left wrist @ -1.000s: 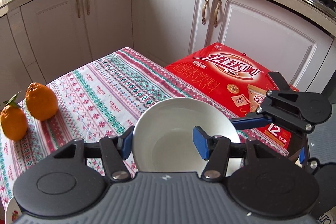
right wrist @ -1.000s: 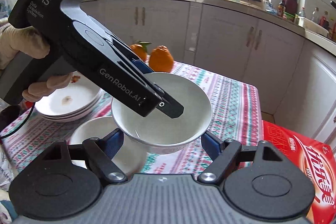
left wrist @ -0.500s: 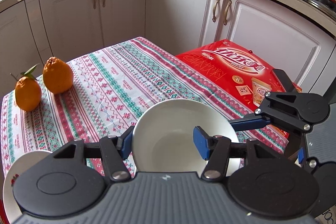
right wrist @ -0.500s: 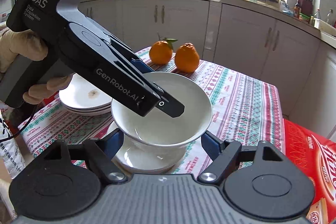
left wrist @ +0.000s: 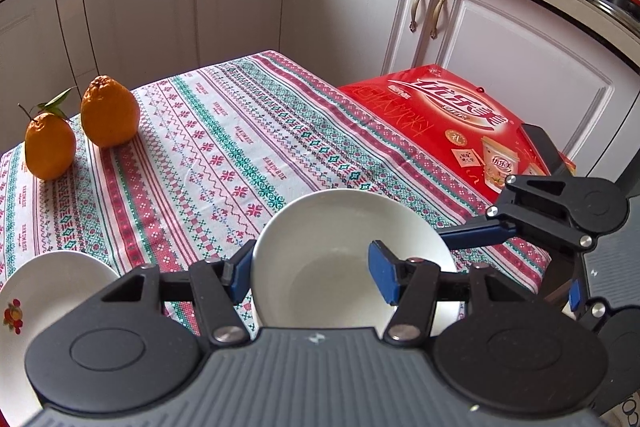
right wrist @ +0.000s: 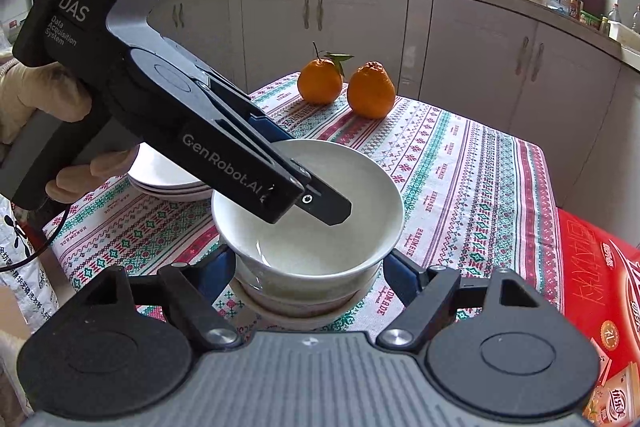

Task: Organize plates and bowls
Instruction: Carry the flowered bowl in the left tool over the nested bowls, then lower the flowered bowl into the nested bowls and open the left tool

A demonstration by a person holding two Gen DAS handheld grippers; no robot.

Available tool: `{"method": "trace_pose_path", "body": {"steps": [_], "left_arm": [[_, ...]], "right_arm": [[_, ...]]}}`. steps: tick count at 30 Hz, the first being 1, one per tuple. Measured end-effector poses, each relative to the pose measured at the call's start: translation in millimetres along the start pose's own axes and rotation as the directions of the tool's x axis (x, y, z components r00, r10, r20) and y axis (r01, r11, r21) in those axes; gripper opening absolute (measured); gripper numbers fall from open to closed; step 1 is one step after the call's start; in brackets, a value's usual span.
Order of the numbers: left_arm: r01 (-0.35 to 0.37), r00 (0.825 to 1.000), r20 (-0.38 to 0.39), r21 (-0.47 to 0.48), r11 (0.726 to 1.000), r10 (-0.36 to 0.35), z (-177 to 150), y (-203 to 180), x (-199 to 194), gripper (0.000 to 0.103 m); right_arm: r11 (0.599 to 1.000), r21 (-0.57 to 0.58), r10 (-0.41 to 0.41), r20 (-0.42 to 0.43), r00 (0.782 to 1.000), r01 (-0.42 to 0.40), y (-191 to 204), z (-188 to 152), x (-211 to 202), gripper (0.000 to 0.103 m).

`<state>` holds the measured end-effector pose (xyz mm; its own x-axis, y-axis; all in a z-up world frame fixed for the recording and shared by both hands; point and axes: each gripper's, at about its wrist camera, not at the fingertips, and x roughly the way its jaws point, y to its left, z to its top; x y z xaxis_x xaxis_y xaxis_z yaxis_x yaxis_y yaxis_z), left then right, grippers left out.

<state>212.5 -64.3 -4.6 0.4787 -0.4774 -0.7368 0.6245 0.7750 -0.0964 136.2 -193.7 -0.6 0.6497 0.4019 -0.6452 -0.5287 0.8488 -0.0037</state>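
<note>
A white bowl (left wrist: 332,267) (right wrist: 320,239) hangs low over the patterned tablecloth (left wrist: 220,147). My left gripper (left wrist: 310,275) (right wrist: 304,171) is shut on its wall, one finger inside and one outside the rim. My right gripper (right wrist: 310,271) is shut on the same bowl, with a blue pad against each lower side. One of its fingers (left wrist: 476,234) reaches round the bowl's right side. The bowl sits down into another white bowl (right wrist: 300,305) beneath it. Whether the two touch is hidden.
A stack of white plates (right wrist: 168,179) (left wrist: 52,291) lies to the left of the bowls, under a gloved hand (right wrist: 28,103). Two oranges (left wrist: 108,111) (right wrist: 370,91) stand at the table's far side. A red carton (left wrist: 448,119) (right wrist: 600,287) sits past the right edge. Cabinets ring the table.
Both grippers have carried the bowl down and sideways together. The lower bowl, earlier off to the left of it, now lies directly beneath it. Neither grip has changed.
</note>
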Motion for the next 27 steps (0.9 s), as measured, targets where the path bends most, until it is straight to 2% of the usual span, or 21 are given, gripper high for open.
{"method": "trace_pose_path", "body": {"steps": [17, 20, 23, 27], "left_arm": [[0.01, 1.0, -0.009, -0.012, 1.0, -0.01, -6.1, 4.0, 5.8, 0.058], [0.019, 1.0, -0.007, -0.016, 1.0, -0.019, -6.6, 3.9, 5.6, 0.069], [0.028, 1.0, 0.006, -0.01, 1.0, -0.028, -7.2, 2.3, 2.8, 0.076], [0.013, 1.0, 0.026, -0.011, 1.0, -0.013, -7.3, 2.0, -3.1, 0.086]], "right_arm": [[1.0, 0.007, 0.017, -0.015, 1.0, -0.017, -2.0, -1.3, 6.5, 0.085], [1.0, 0.008, 0.017, -0.011, 1.0, -0.017, -2.5, -2.3, 6.4, 0.087], [1.0, 0.001, 0.021, 0.017, 1.0, -0.021, -1.5, -1.6, 1.3, 0.099], [1.0, -0.015, 0.02, 0.023, 1.0, -0.02, 0.3, -0.4, -1.7, 0.101]]}}
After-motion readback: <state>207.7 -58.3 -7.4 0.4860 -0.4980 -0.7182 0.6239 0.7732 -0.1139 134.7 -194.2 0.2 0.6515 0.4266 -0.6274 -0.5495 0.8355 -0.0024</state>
